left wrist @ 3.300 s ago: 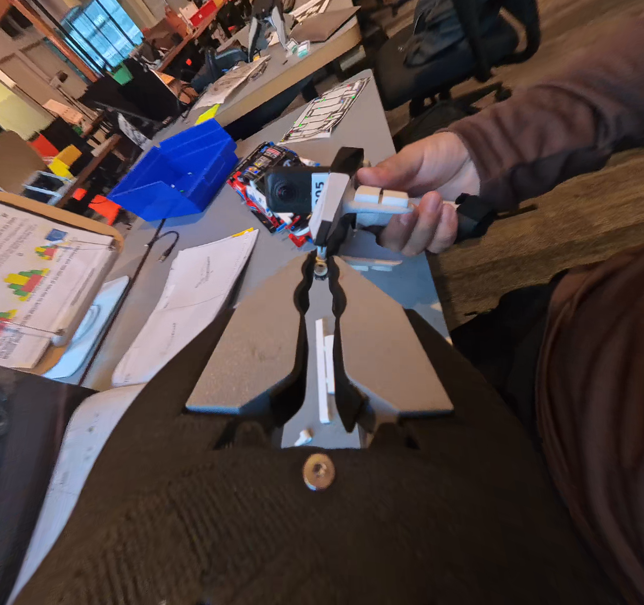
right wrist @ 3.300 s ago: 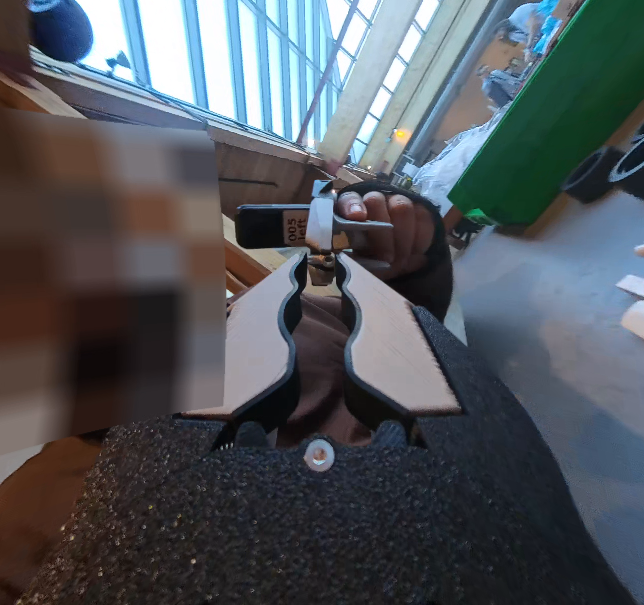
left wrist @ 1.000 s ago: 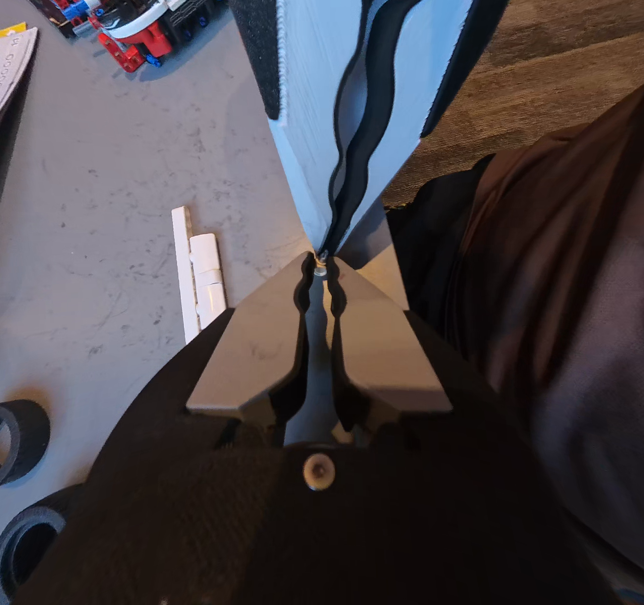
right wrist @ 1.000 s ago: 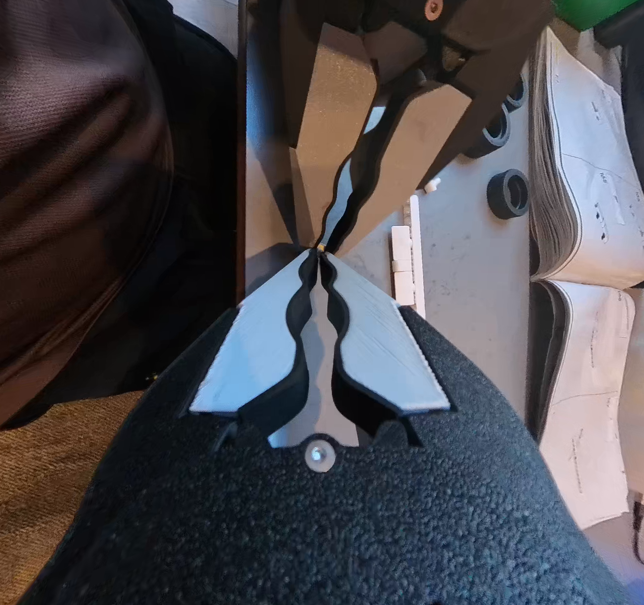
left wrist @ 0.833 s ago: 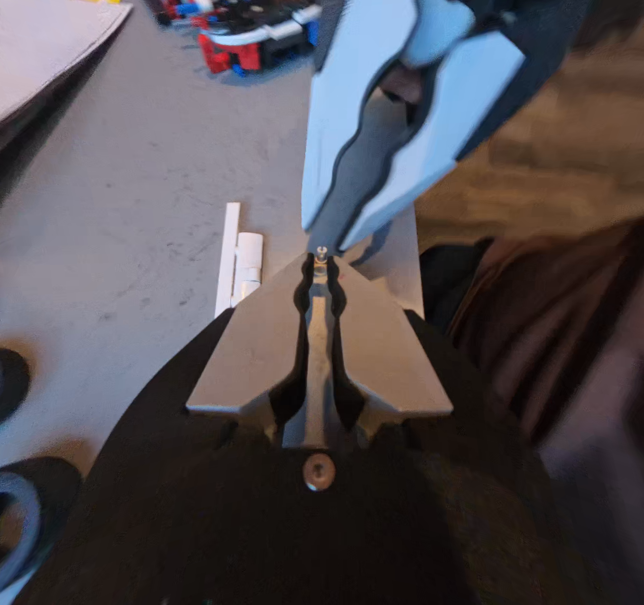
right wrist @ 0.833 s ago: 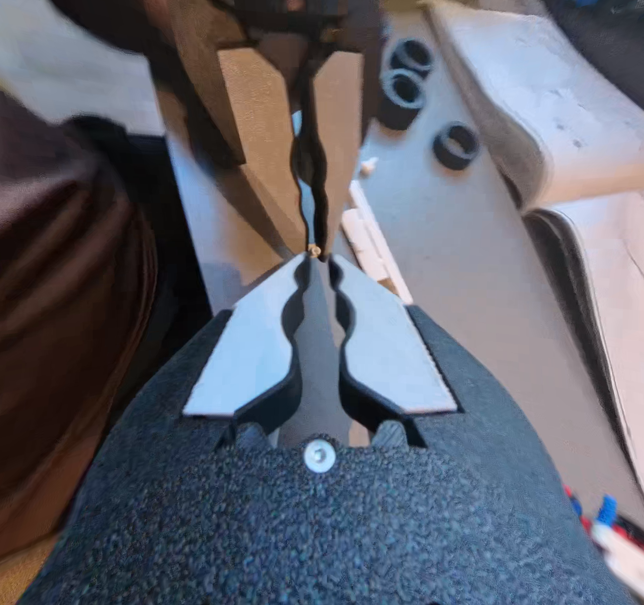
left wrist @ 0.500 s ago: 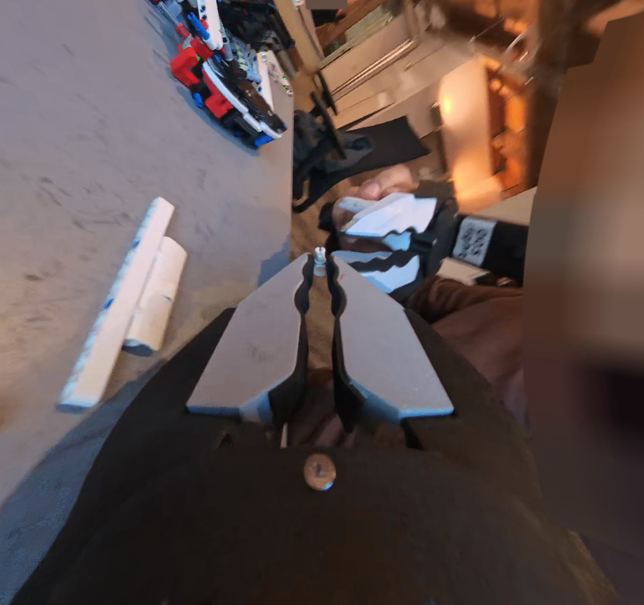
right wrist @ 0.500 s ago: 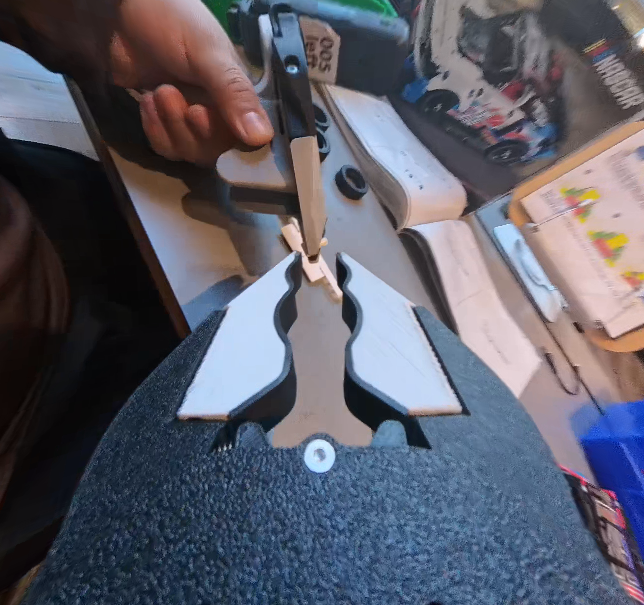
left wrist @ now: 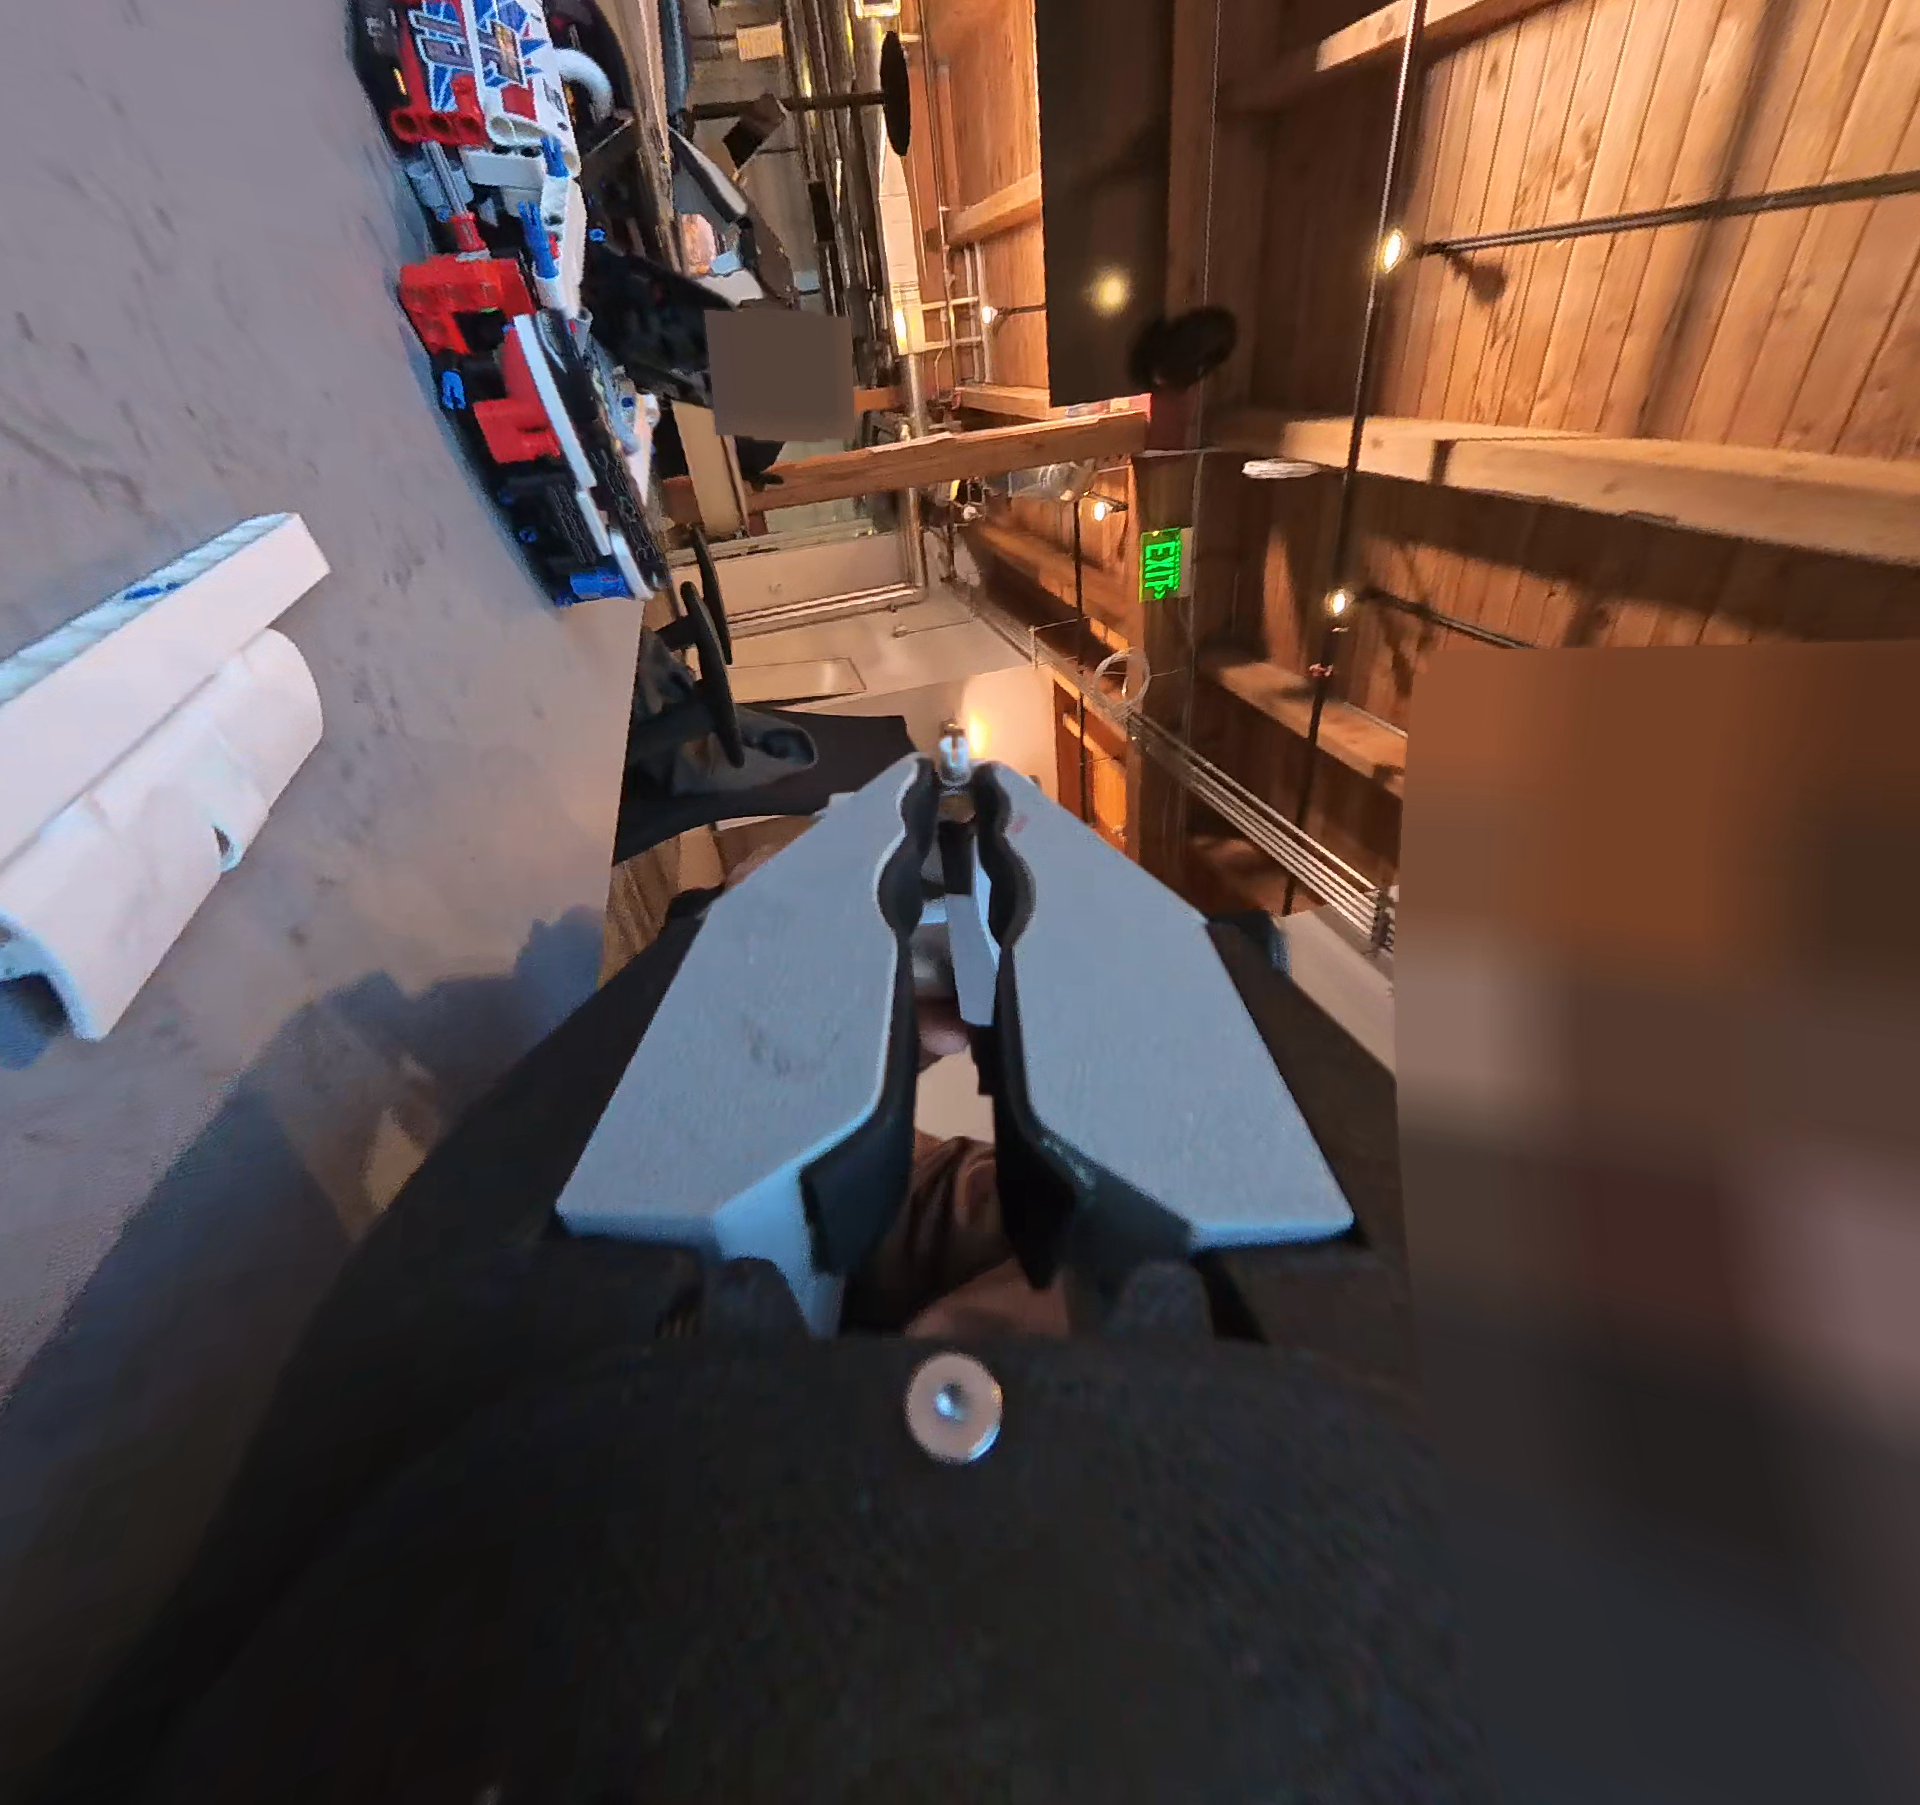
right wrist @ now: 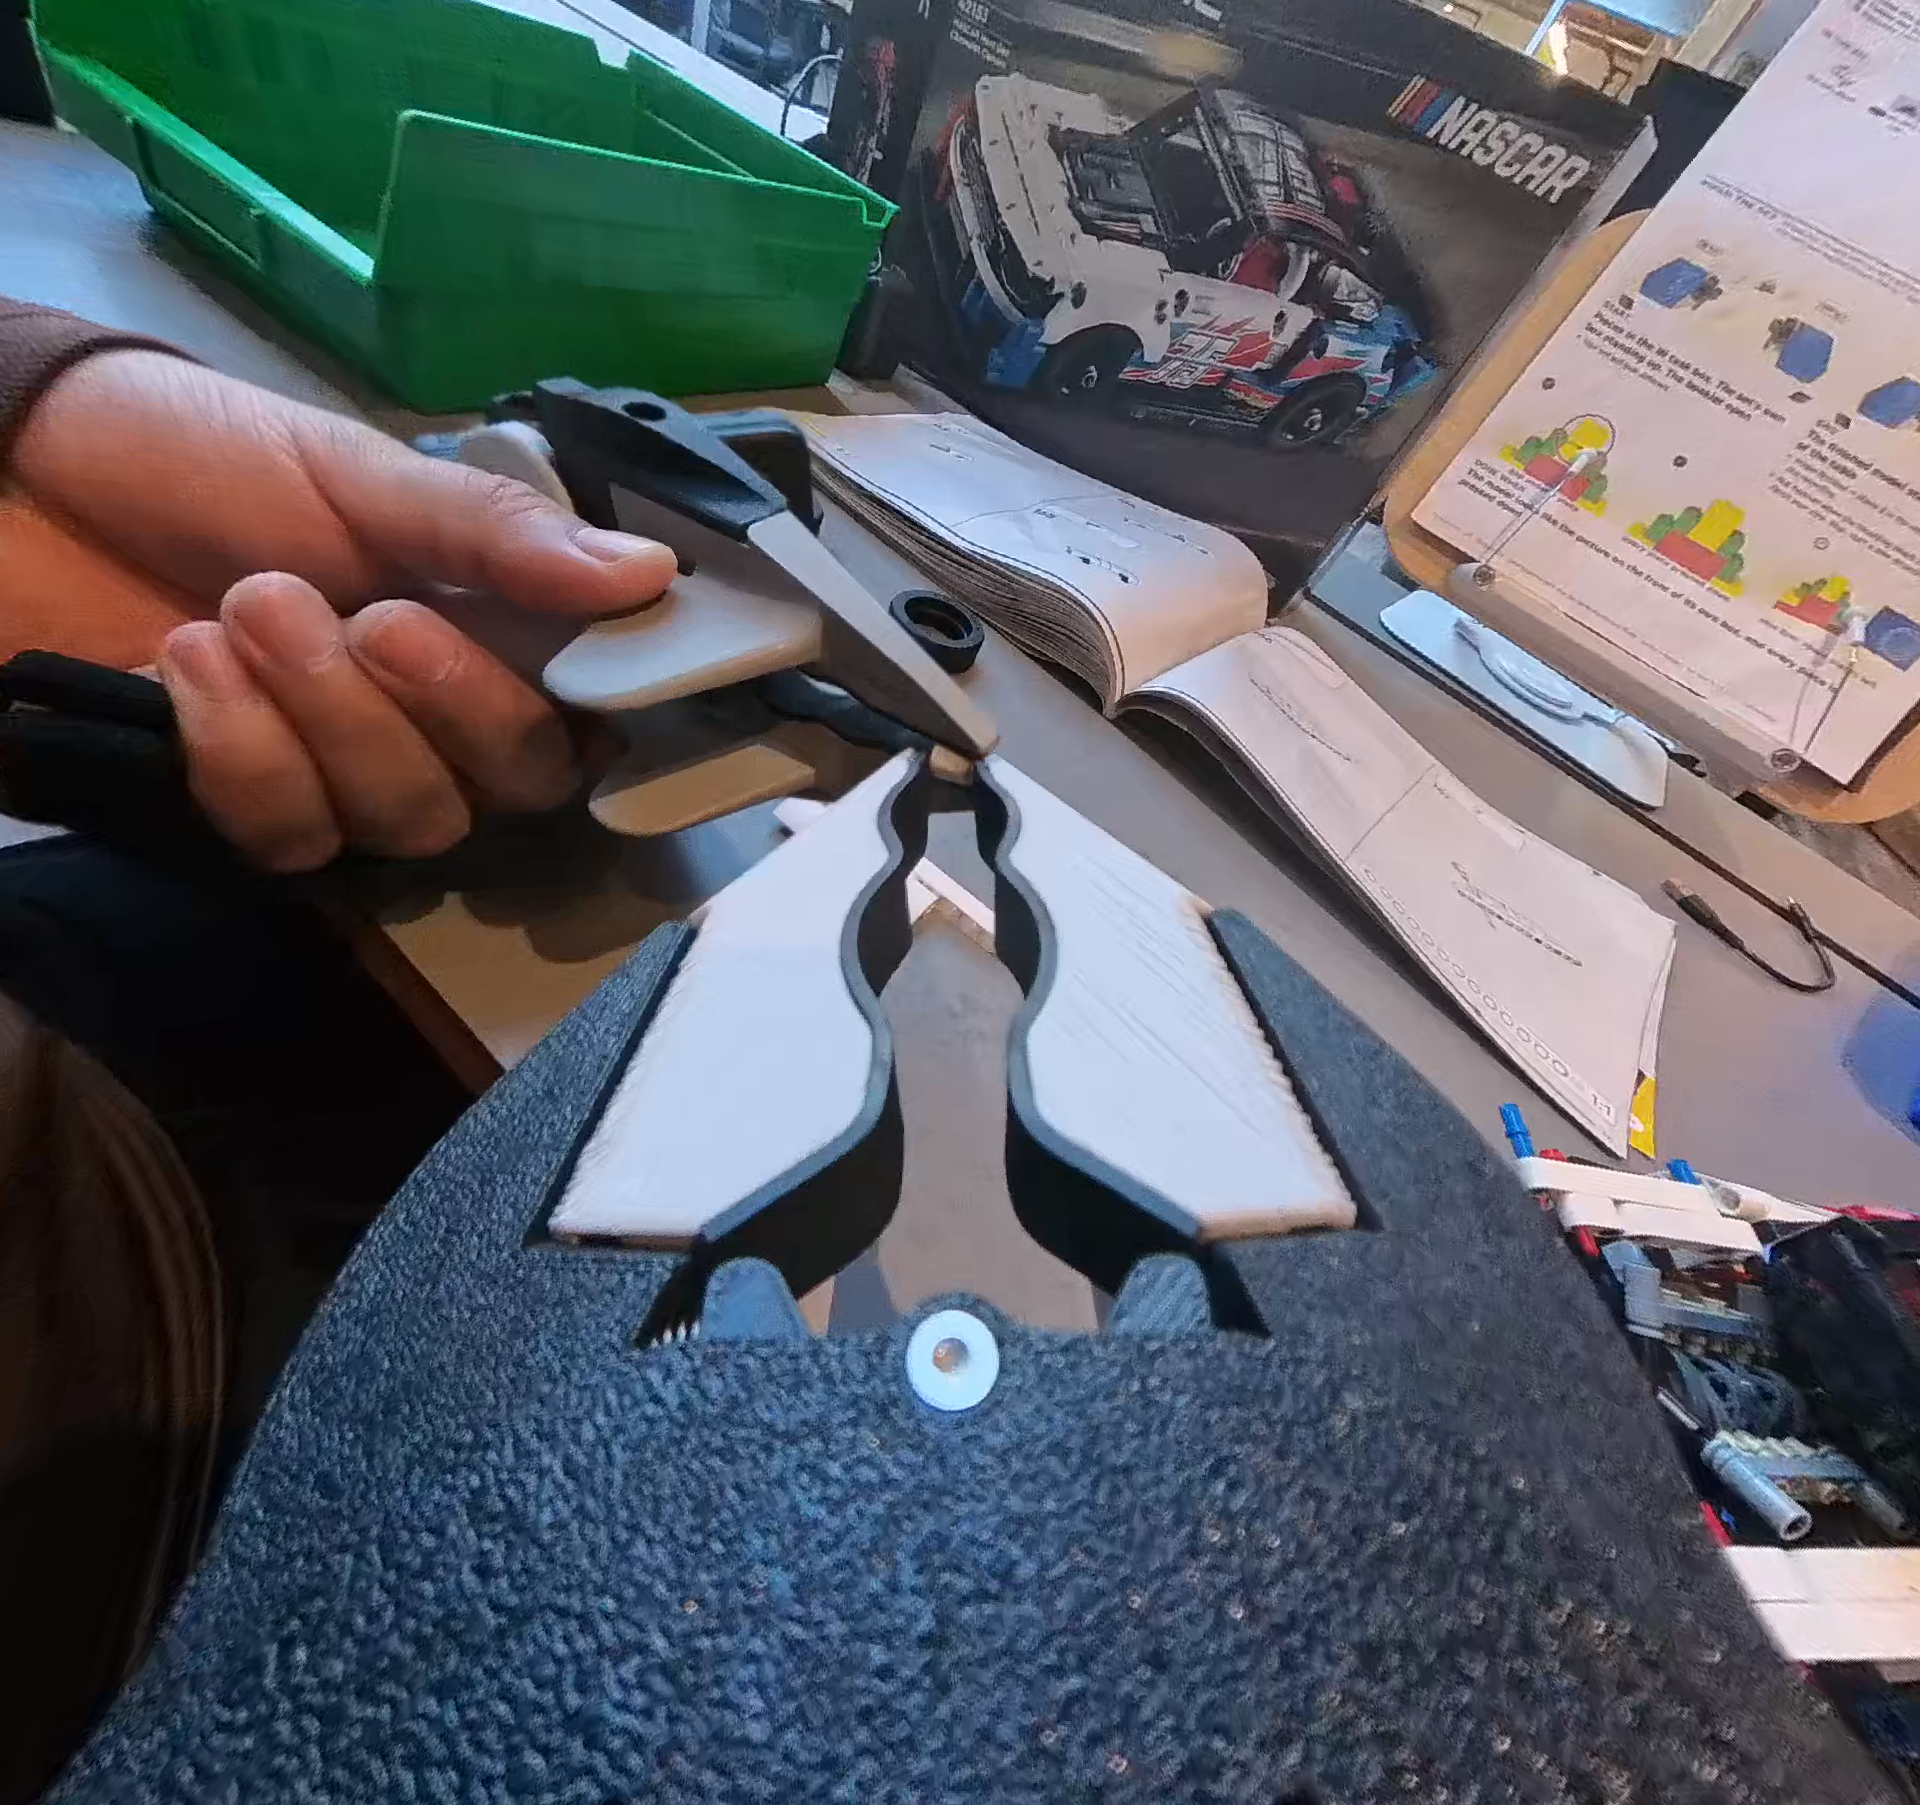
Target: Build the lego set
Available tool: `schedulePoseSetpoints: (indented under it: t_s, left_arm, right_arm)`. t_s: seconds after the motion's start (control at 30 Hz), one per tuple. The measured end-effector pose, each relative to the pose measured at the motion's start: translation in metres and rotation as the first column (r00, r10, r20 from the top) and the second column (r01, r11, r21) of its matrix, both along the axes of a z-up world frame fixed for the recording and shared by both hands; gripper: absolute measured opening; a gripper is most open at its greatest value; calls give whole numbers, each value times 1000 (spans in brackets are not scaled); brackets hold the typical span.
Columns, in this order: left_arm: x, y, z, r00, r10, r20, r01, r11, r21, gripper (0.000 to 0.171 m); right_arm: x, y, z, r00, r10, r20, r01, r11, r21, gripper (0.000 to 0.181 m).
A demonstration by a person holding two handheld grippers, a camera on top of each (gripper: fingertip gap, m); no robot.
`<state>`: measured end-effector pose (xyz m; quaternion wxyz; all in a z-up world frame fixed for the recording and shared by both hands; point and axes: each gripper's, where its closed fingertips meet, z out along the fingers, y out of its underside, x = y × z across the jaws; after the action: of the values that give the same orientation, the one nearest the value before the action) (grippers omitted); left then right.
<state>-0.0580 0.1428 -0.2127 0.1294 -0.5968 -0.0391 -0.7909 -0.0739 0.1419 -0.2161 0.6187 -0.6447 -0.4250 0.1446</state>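
My left gripper [left wrist: 953, 789] is shut on a small pale pin [left wrist: 953, 749] that sticks out past its tips. In the right wrist view a hand holds the left gripper [right wrist: 961, 742] in from the left, above the table edge. The pin [right wrist: 951, 764] sits between the tips of my right gripper [right wrist: 949, 768]. The right jaws stand narrowly apart on either side of the pin. White Lego panels [left wrist: 145, 768] lie on the grey table [left wrist: 208, 197], also showing under my right fingers [right wrist: 940, 898]. The part-built red, white and blue Lego car [left wrist: 499, 249] stands farther along, and shows at lower right [right wrist: 1766, 1288].
A green bin [right wrist: 468, 197] and the Lego set box [right wrist: 1195, 228] stand at the back. An open instruction booklet [right wrist: 1195, 633] and a black tyre [right wrist: 935, 628] lie behind the grippers. A clipboard with a printed sheet [right wrist: 1714, 405] and a cable [right wrist: 1756, 940] are at the right. My left and right fingertips are right by each other.
My right jaws have narrowed around the pin held by the left gripper. Both grippers have turned and the views have swung; the left gripper keeps its hold on the pin.
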Motion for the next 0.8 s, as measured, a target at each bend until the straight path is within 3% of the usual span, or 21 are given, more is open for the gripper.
schedulePoseSetpoints:
  t_s: [0.4, 0.5, 0.53, 0.6, 0.67, 0.73, 0.8]
  left_arm:
    - [-1, 7, -9, 997, 54, -48, -55, 998, -25, 5]
    - [-7, 10, -8, 997, 64, -42, -65, 998, -15, 10]
    - [-9, 12, -10, 996, 71, -47, -72, 997, -16, 20]
    - [-15, 13, -9, 995, 72, -73, -70, 997, 28, 26]
    - [-26, 13, -2, 984, 91, -153, -61, 980, 190, 25]
    - [-34, 11, -2, 919, 144, -368, 41, 892, 449, 27]
    - [-44, 22, -26, 739, 247, -626, 243, 770, 590, 47]
  right_arm:
    - [0, 7, -9, 999, -33, 21, 33, 999, 10, 6]
    - [4, 9, -8, 999, -43, 5, 43, 999, 1, 6]
    - [5, 10, -8, 999, -47, 0, 47, 999, -8, 6]
    - [10, 13, -13, 998, -60, 8, 60, 998, -32, 6]
    - [17, 20, -29, 995, -77, 56, 82, 991, -108, 6]
    - [25, 28, -50, 992, -86, 94, 105, 970, -218, 7]
    - [26, 31, -62, 993, -77, 94, 102, 947, -306, 6]
